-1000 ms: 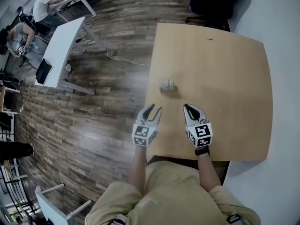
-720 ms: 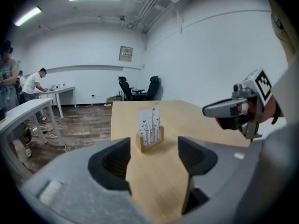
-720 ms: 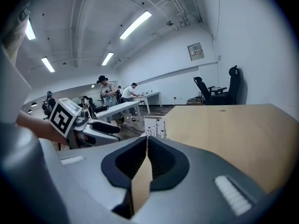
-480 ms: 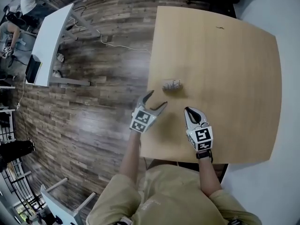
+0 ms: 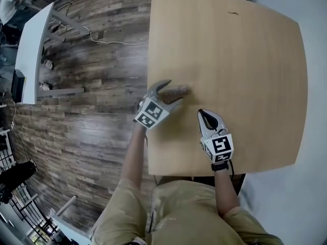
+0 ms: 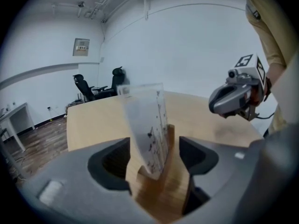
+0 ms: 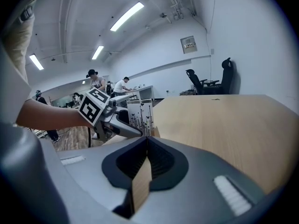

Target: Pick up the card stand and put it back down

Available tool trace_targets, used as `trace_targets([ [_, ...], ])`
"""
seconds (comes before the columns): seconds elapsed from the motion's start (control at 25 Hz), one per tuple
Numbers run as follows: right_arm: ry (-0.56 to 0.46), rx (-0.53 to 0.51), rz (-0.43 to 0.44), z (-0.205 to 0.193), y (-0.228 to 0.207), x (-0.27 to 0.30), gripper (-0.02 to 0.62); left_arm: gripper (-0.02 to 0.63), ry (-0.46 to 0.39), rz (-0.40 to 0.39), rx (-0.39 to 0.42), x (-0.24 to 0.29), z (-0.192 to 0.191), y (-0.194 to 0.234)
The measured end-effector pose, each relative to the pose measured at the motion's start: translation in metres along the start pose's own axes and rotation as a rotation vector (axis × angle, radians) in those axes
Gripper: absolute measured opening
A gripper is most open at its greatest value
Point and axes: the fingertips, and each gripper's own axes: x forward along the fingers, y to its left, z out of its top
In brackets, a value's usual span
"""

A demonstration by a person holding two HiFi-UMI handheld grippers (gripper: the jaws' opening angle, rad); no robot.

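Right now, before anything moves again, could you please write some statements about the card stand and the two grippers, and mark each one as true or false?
1. The card stand is between the open jaws of the left gripper. True.
2. The right gripper holds the card stand. False: its jaws are together on nothing, and it is apart from the stand.
3. The card stand is on the wooden table, near its left edge. True.
4. The floor beside the table is grey carpet. False: it is made of wood planks.
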Motion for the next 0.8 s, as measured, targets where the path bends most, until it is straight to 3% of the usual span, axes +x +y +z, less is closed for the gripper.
trace_targets([
  [0.12, -0.007, 0.012, -0.013, -0.004, -0.005, -0.001, 0.006, 0.303, 0.031, -0.05, 0.033, 0.018, -0.007, -0.006],
  [0.44, -0.003, 0.034, -0.037, -0.015, -0.014, 0.0, 0.005, 0.089, 0.137, -0.179, 0.144, 0.037, -0.02, -0.025],
  [0.6, -0.023, 0.032, -0.029, -0.006, -0.01, -0.009, 0.005, 0.08, 0.164, -0.183, 0.145, 0.032, -0.018, -0.037],
  [0.8, -0.075, -0.005, -0.012, 0.023, -0.008, -0.035, 0.005, 0.078, 0.115, -0.112, 0.056, 0.012, 0.009, -0.056],
])
